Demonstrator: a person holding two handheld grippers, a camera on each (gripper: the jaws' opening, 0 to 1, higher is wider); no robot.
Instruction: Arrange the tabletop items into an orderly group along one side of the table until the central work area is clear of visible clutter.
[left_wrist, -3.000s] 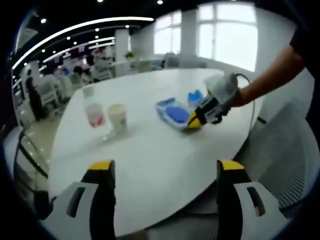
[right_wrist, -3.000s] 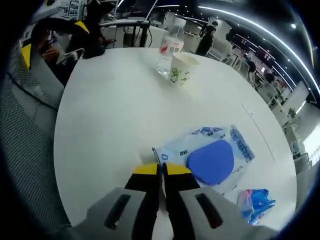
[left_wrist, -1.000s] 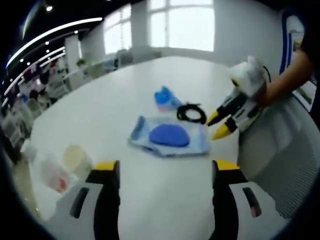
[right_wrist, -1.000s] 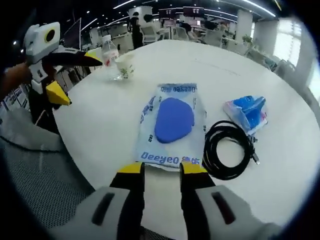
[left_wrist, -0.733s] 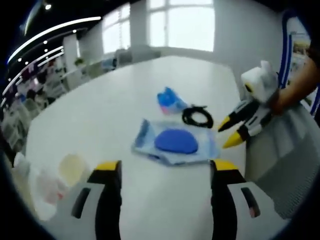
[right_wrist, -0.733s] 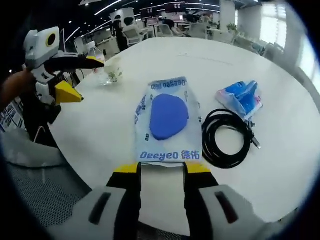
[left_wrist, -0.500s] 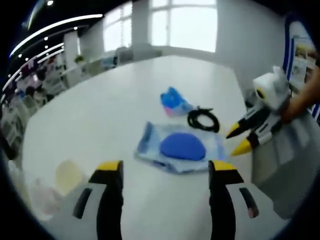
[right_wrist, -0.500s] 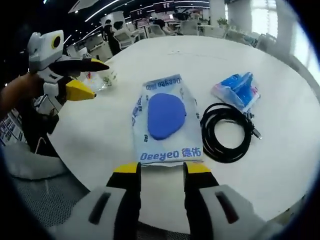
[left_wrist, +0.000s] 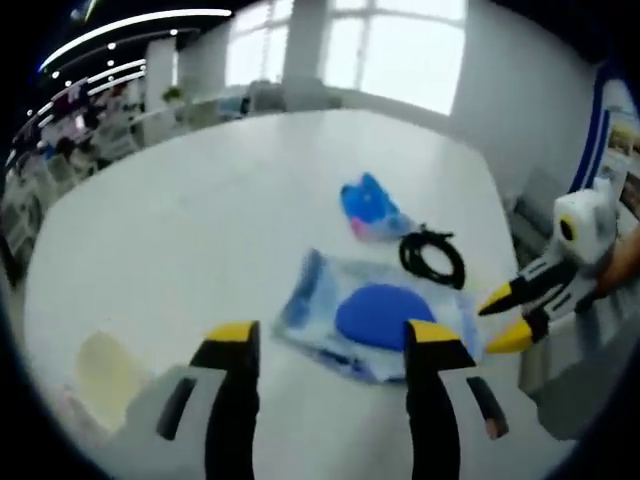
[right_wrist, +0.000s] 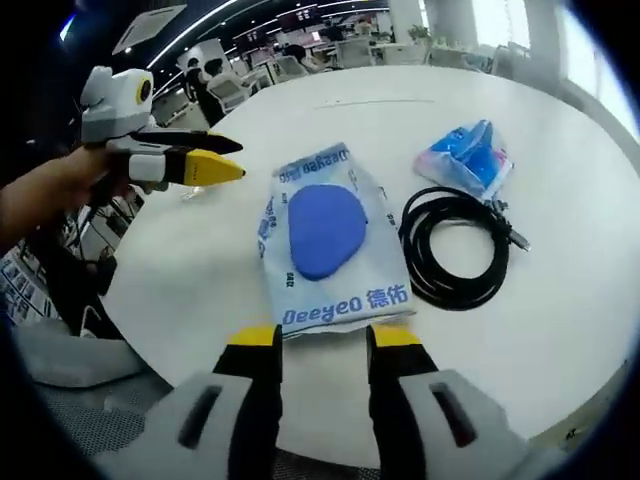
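Observation:
A wet-wipes pack (right_wrist: 325, 235) with a blue lid lies flat on the round white table (right_wrist: 560, 330). It also shows just beyond my left jaws as the wipes pack (left_wrist: 375, 315). Beside it lie a coiled black cable (right_wrist: 455, 250) (left_wrist: 432, 255) and a small blue tissue pack (right_wrist: 467, 155) (left_wrist: 370, 205). My right gripper (right_wrist: 323, 338) is open, its tips at the pack's near edge. My left gripper (left_wrist: 330, 340) is open and holds nothing; it enters the right gripper view as the left gripper (right_wrist: 235, 160), held by a hand. The right gripper (left_wrist: 505, 318) enters the left gripper view.
A blurred paper cup (left_wrist: 105, 370) stands at the lower left of the left gripper view. The table's near edge (right_wrist: 150, 330) curves below the pack. Office desks and chairs (right_wrist: 350, 50) fill the room behind, and windows (left_wrist: 400, 60) lie past the table.
The right gripper, shut at the pack's corner three seconds ago, now stands open at its near edge. The left gripper has come closer to the pack, with the cup slipping to the view's lower left.

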